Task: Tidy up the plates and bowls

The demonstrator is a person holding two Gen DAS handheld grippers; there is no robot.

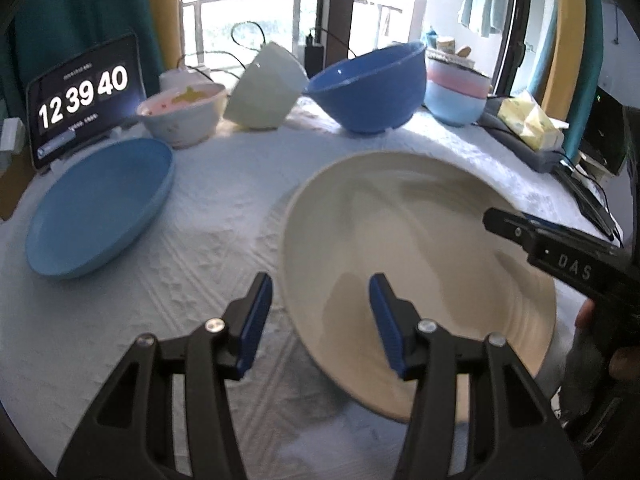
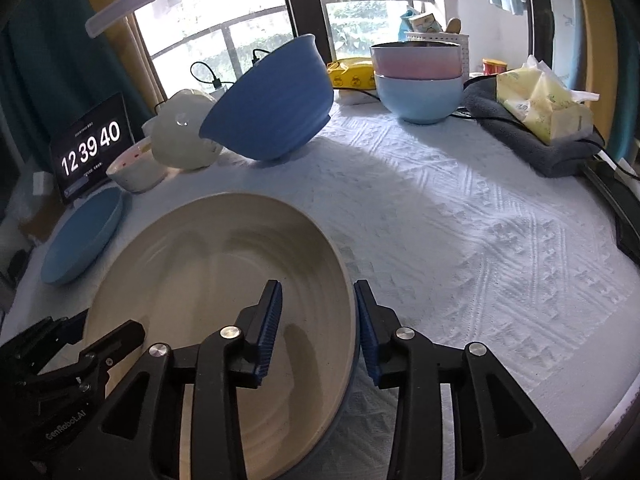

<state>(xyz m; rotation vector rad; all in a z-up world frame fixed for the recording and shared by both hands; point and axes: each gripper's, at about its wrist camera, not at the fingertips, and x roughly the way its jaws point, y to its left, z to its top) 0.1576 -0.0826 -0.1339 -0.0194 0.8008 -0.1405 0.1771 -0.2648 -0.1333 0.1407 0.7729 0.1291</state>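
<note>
Cream plate [image 1: 416, 248] sits on the white textured tablecloth [image 2: 460, 220], near edge of the table, straddled on two sides by the grippers. Left gripper [image 1: 320, 312]: jaws apart, one blue pad [image 1: 256, 320] outside the plate's left rim over the cloth, the other pad above the plate's inside; neither pad presses the rim. Right gripper [image 2: 318, 320]: jaws apart, rim of the plate passes between them, one pad over the plate's inside, the other just outside over the cloth; a gap shows on both sides of the rim, so no clamp.

Blue plate [image 1: 100, 208] lies to the left of the cream one, apart from it, just in front of a tablet [image 1: 80, 96] showing a clock. Along the far edge, from left: a small white patterned bowl [image 1: 184, 114] upright; a pale green bowl [image 1: 264, 88] tilted on its side; a large blue bowl [image 1: 368, 84], also tilted; then a pink bowl nested in a light blue bowl [image 2: 418, 94], both upright. Tissue pack [image 2: 544, 108] rests on a grey towel [image 2: 520, 140] at the right. Window behind.
</note>
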